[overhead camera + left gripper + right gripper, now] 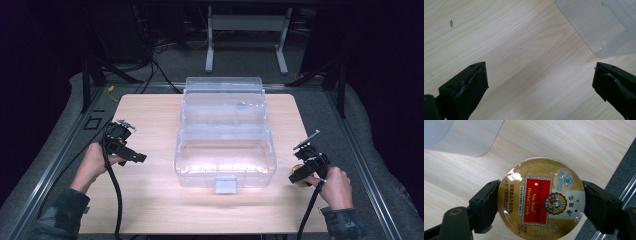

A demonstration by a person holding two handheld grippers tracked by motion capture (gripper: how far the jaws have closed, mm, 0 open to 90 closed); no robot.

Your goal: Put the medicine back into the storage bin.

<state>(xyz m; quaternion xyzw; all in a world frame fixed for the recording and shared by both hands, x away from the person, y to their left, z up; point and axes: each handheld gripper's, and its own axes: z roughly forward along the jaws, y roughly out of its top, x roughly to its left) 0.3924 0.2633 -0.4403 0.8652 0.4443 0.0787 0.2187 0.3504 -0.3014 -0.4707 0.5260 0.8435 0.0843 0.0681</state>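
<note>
A round gold candy tin (540, 200) with a red label sits between the jaws of my right gripper (540, 202), which is shut on its rim and holds it above the wooden table (150, 200). From above, the right gripper (300, 175) hovers at the table's right edge, with the tin (300, 183) partly hidden under it. A clear plastic box (225, 160) with its lid swung back stands in the middle of the table. My left gripper (134, 158) is left of the box, jaws wide apart over bare wood (539, 72), with nothing between them.
The box's rounded corner (604, 37) lies just ahead and right of the left gripper. A grey latch (225, 184) juts from the box front. Metal rails (360, 150) and grey padding flank the table. A desk frame (247, 40) stands beyond it.
</note>
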